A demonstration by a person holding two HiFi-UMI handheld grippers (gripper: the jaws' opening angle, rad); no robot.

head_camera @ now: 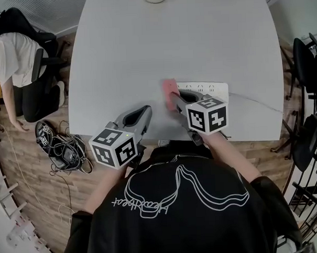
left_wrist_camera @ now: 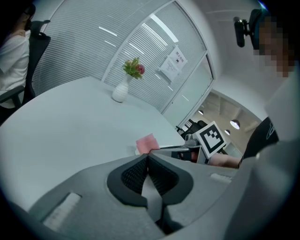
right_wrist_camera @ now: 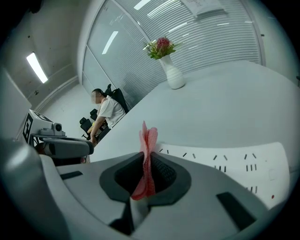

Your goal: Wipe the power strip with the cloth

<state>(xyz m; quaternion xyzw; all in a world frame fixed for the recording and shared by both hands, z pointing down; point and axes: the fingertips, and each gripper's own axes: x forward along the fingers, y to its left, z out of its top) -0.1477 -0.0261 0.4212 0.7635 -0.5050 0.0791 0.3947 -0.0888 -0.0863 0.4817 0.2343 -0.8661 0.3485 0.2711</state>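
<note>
A white power strip lies near the front edge of the white table, its cable running off to the right. My right gripper is shut on a pink cloth, held at the strip's left end. In the right gripper view the cloth stands upright between the jaws, with the power strip just ahead and to the right. My left gripper hangs over the table's front edge, left of the strip, shut with nothing in it. The left gripper view catches the cloth beyond its jaws.
A white vase with flowers stands at the table's far end. A person sits on a chair to the left of the table. Cables and gear lie on the wood floor at the left. Black chairs stand to the right.
</note>
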